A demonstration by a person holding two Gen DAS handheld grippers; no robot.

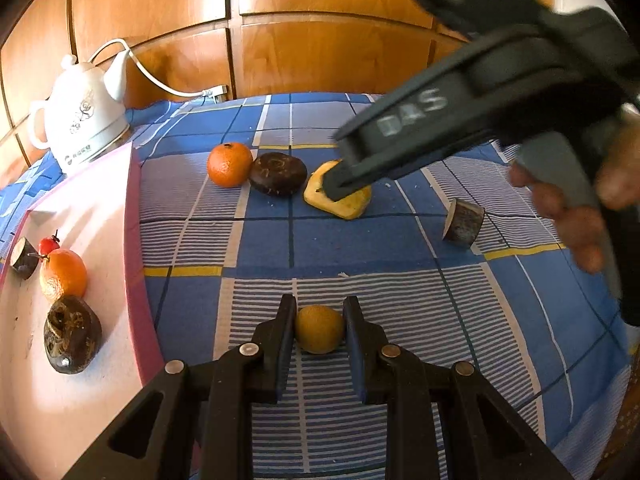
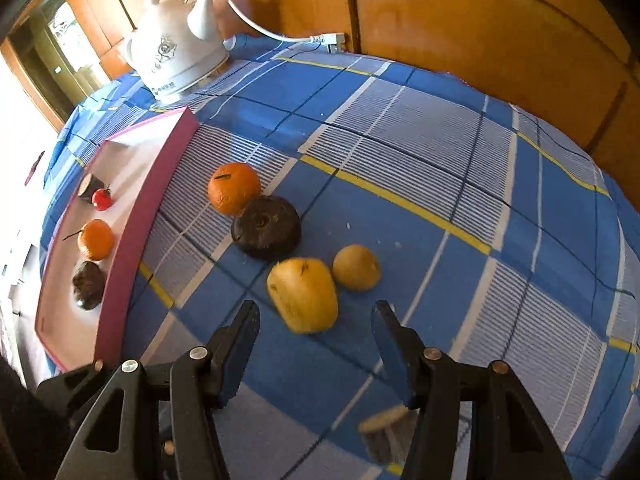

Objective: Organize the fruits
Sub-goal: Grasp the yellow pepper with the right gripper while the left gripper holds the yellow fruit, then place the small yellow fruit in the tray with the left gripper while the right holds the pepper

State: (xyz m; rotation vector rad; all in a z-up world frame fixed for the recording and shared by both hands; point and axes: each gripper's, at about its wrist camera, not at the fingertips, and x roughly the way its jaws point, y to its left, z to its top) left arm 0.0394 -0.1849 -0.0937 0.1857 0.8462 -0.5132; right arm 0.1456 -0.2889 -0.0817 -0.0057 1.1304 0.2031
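Two jaws of our left gripper (image 1: 319, 330) clenched the small brown-yellow fruit (image 1: 319, 329) near the bed's front edge; farther on, our right gripper (image 2: 316, 320) hung released over the yellow fruit (image 2: 303, 295), lying just ahead between its fingers, long axis pointing away.

Blue plaid cloth (image 2: 440, 152) over table, wood panel wall (image 1: 320, 40) behind, white kettle (image 2: 176, 56) with cord (image 1: 160, 80), bright sunlight from left.
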